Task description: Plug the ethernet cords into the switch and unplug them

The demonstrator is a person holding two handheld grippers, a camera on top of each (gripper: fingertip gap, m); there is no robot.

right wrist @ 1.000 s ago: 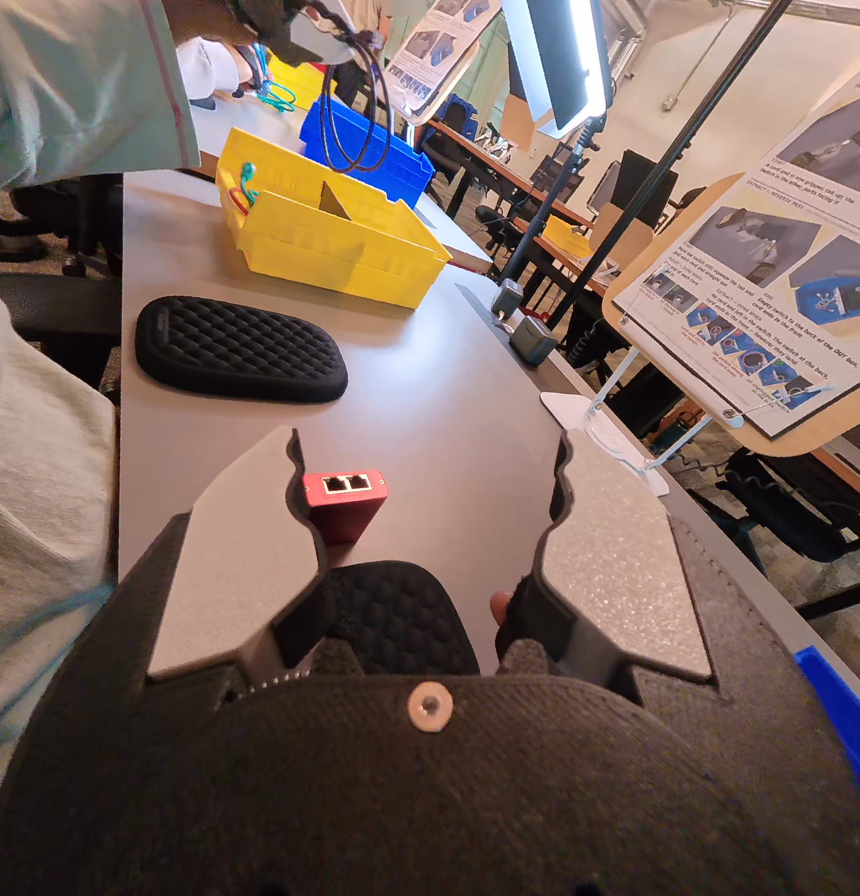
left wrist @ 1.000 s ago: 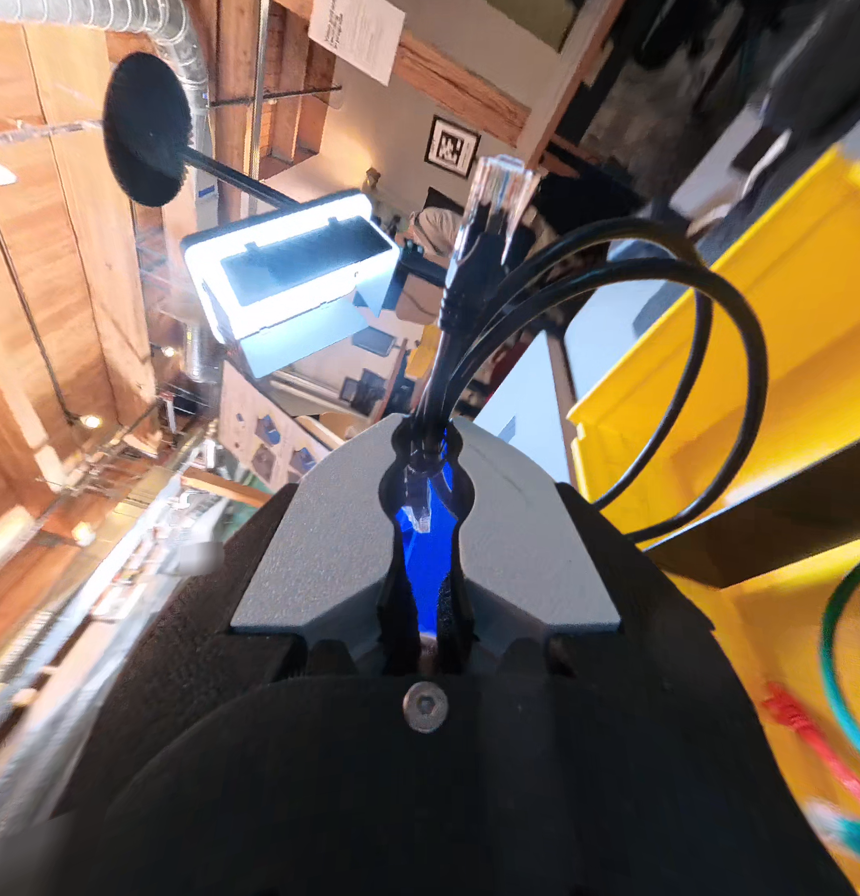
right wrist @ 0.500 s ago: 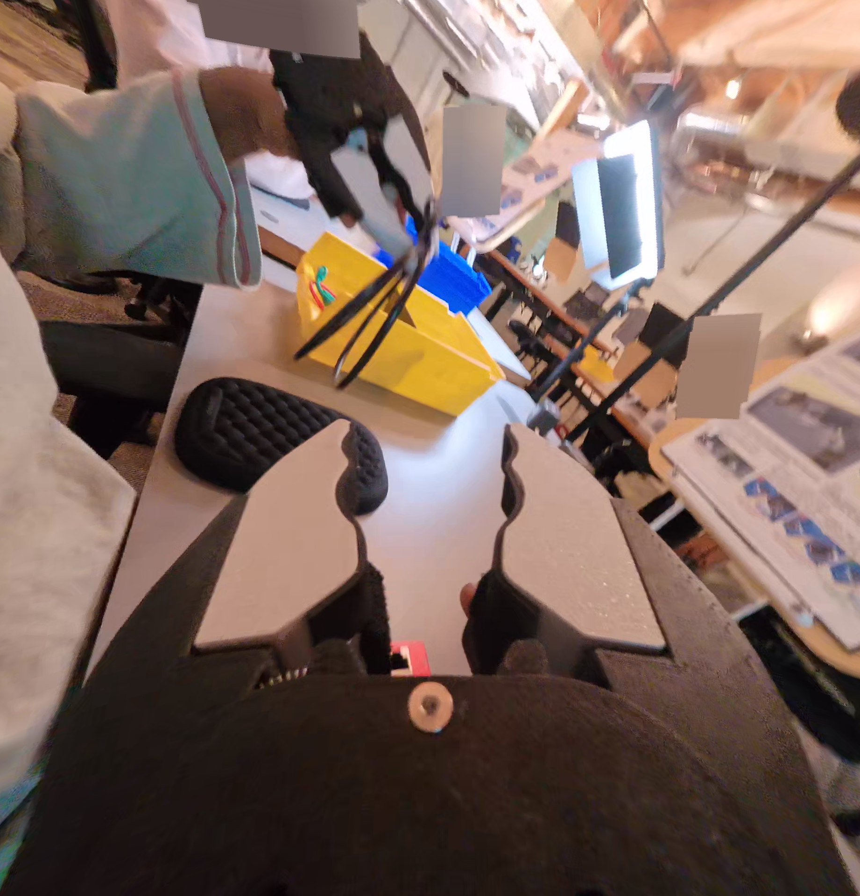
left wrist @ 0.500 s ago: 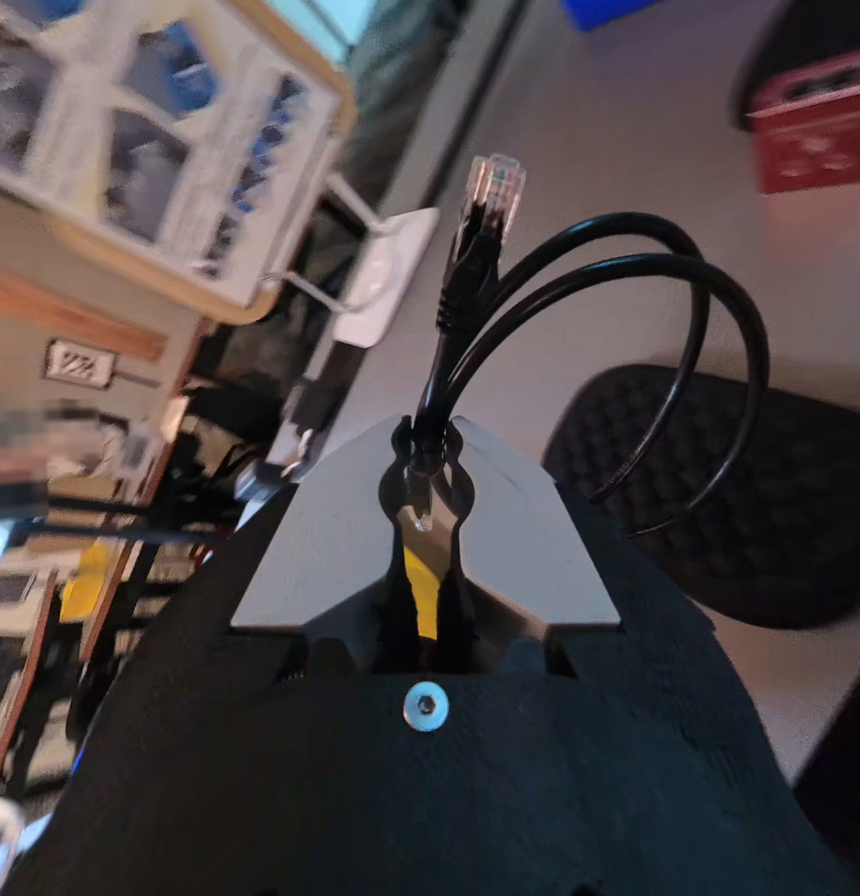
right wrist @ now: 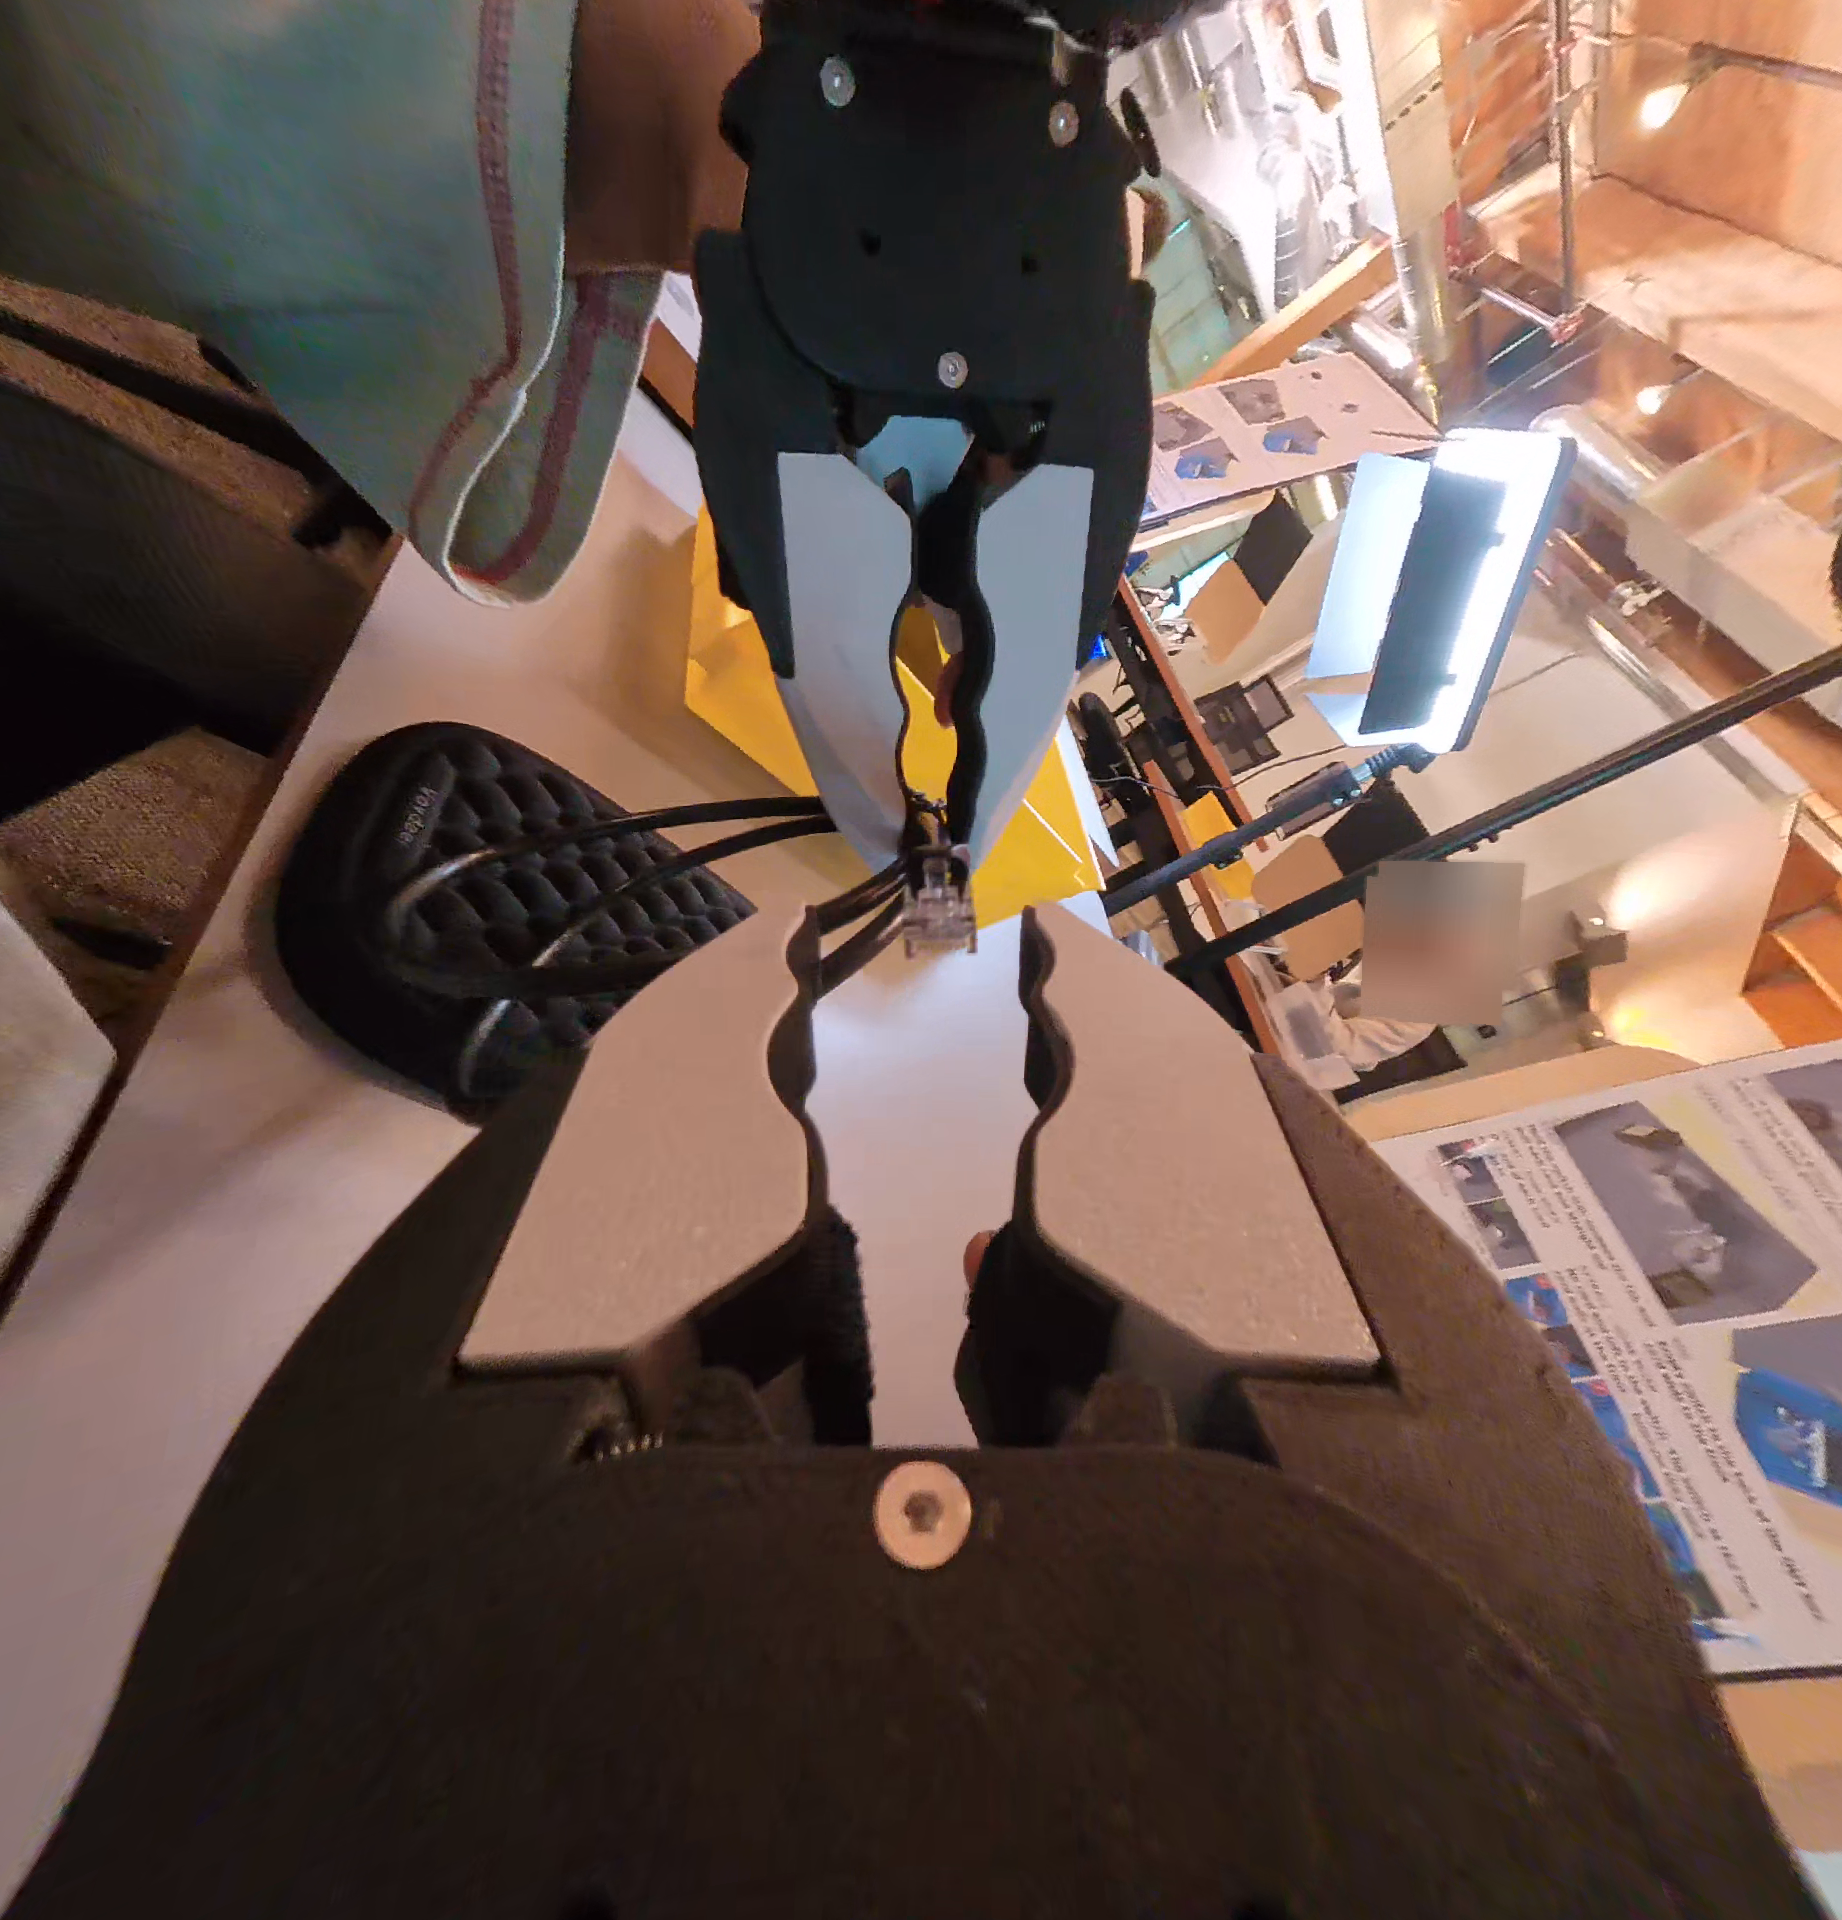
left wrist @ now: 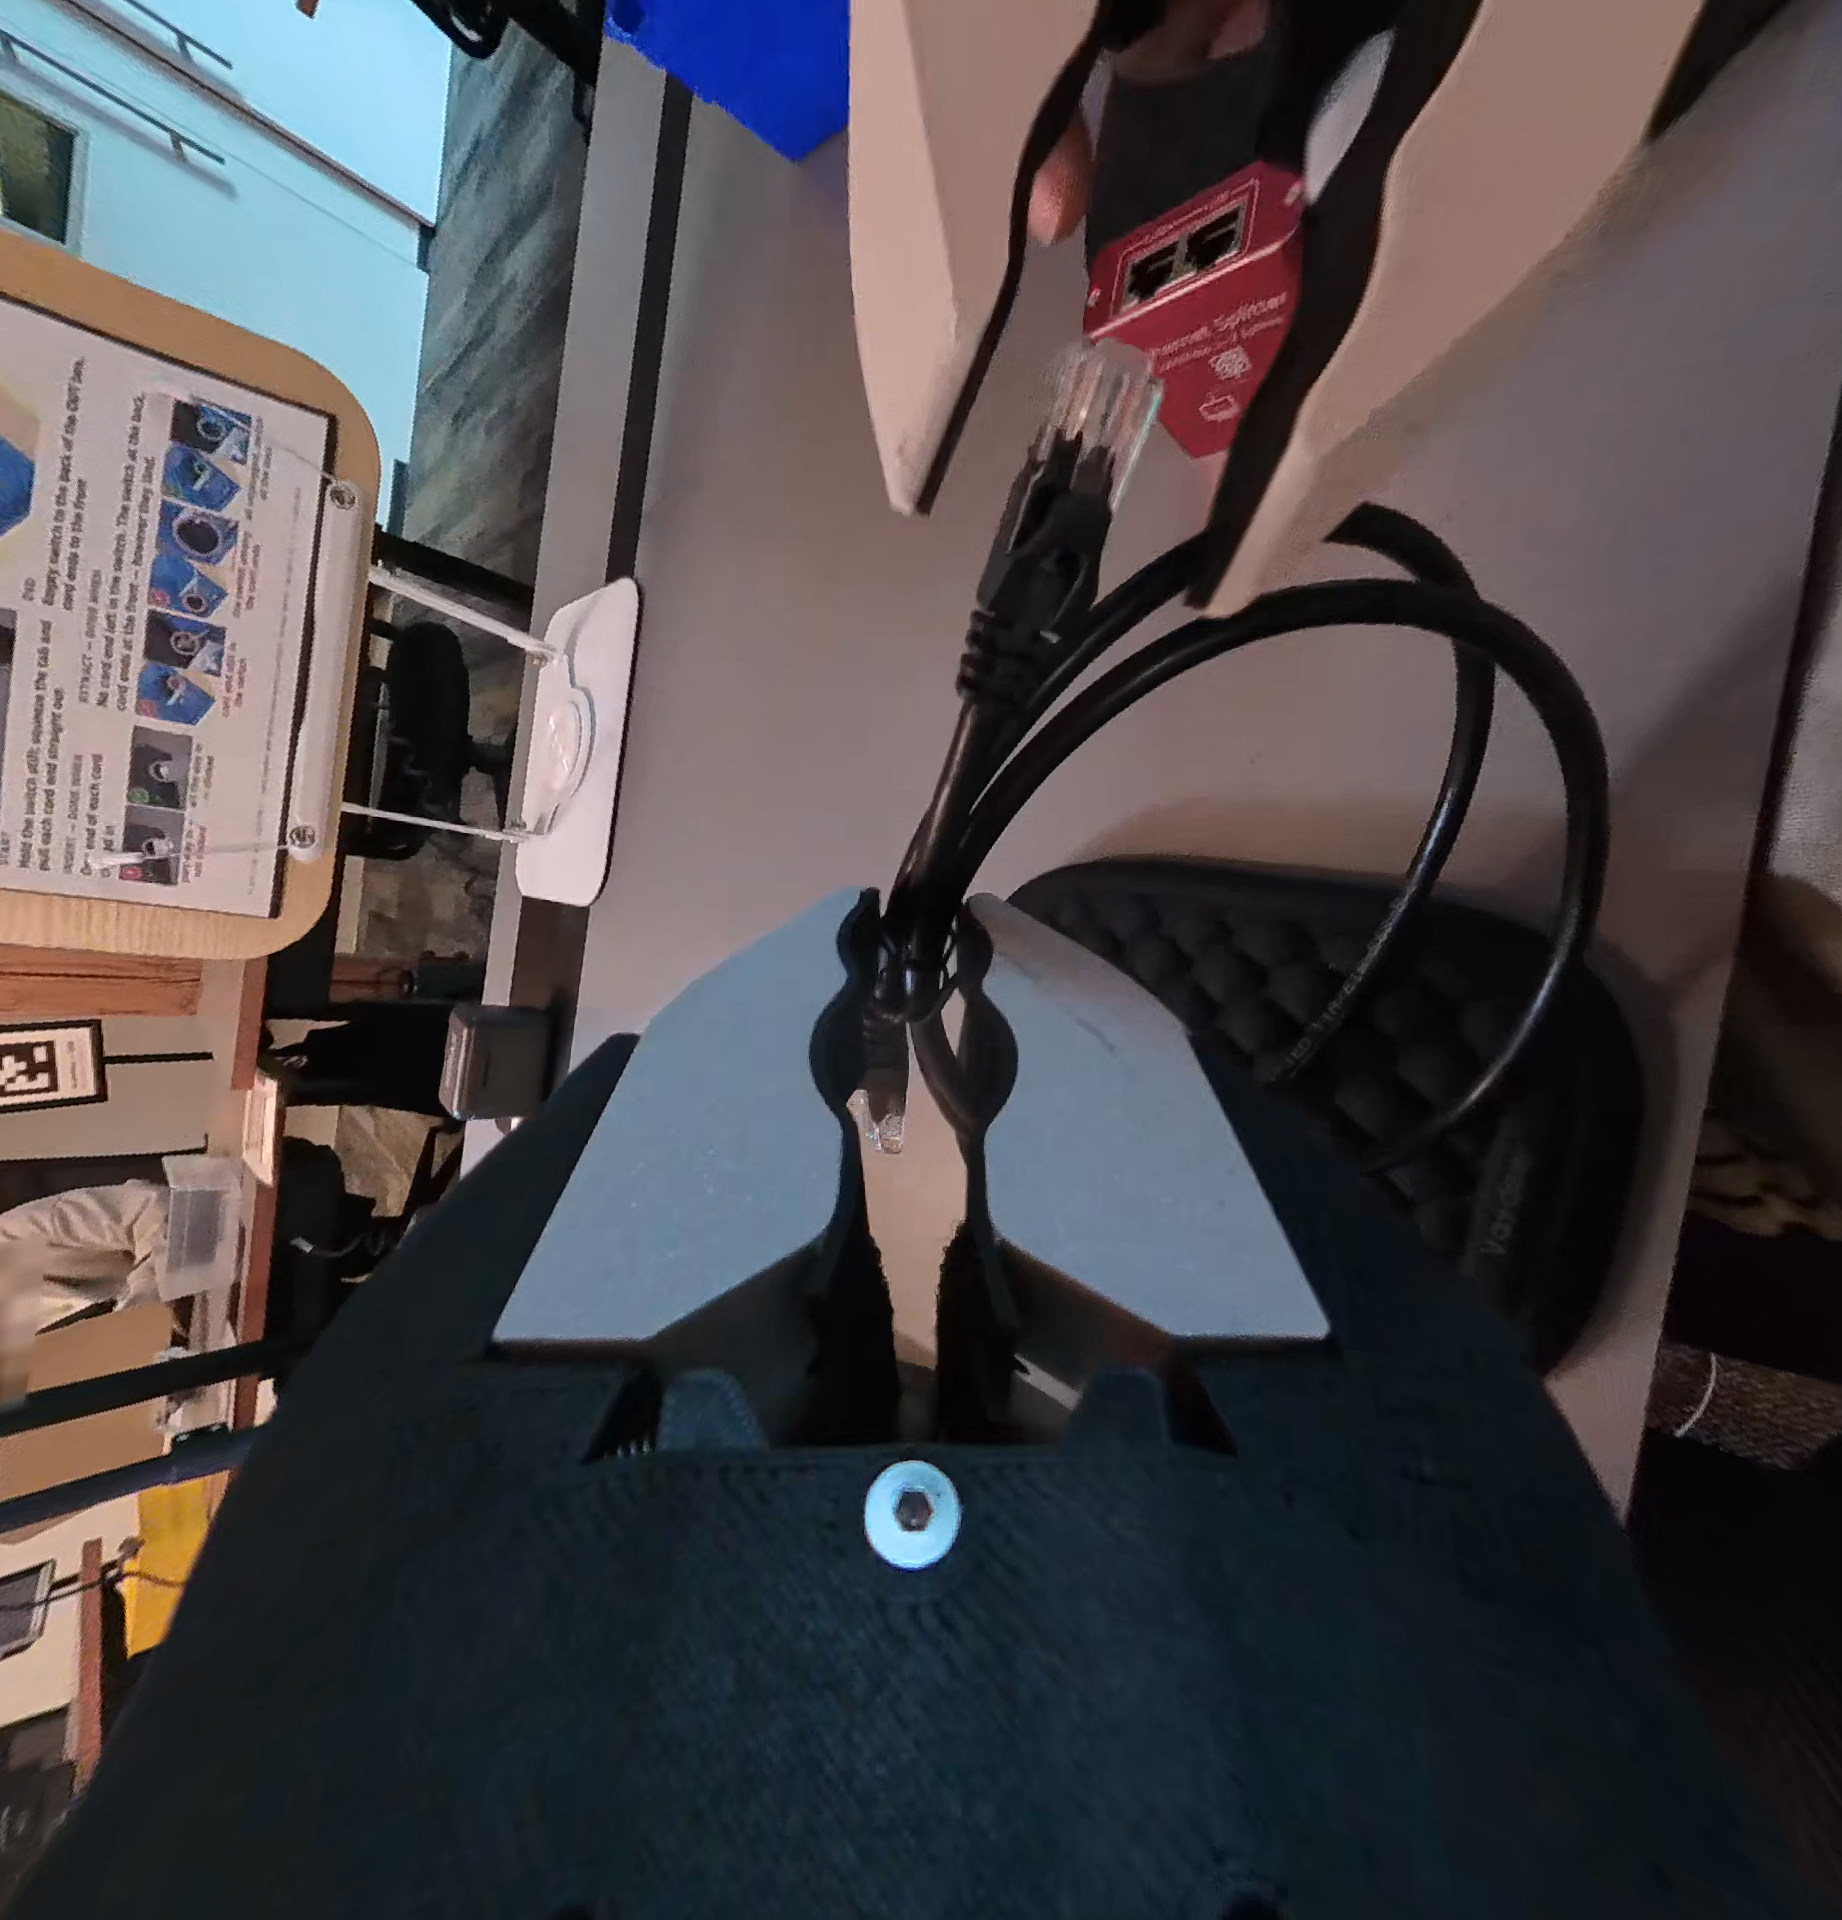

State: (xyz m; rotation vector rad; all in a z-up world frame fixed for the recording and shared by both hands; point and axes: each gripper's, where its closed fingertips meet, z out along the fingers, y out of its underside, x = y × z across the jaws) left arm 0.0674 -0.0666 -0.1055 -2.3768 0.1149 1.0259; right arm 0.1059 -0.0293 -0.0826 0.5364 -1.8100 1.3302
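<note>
Cable check: my left claw [left wrist: 912, 940] is clamped tight on the looped black ethernet cord [left wrist: 1499, 831], clear plug [left wrist: 1099, 416] pointing at the red switch [left wrist: 1203, 312]. That switch sits between my right claw's [right wrist: 917, 961] fingers, which stand apart, gripping nothing, over the tabletop [left wrist: 792, 520].

left gripper [left wrist: 912, 914]: matte black textured shell, grey wedge fingers [left wrist: 725, 1122], wavy black inner pads, silver hex screw centre-bottom | right gripper [right wrist: 919, 935]: same build | sleeve [right wrist: 273, 239] upper left: pale green, reddish seam
</note>
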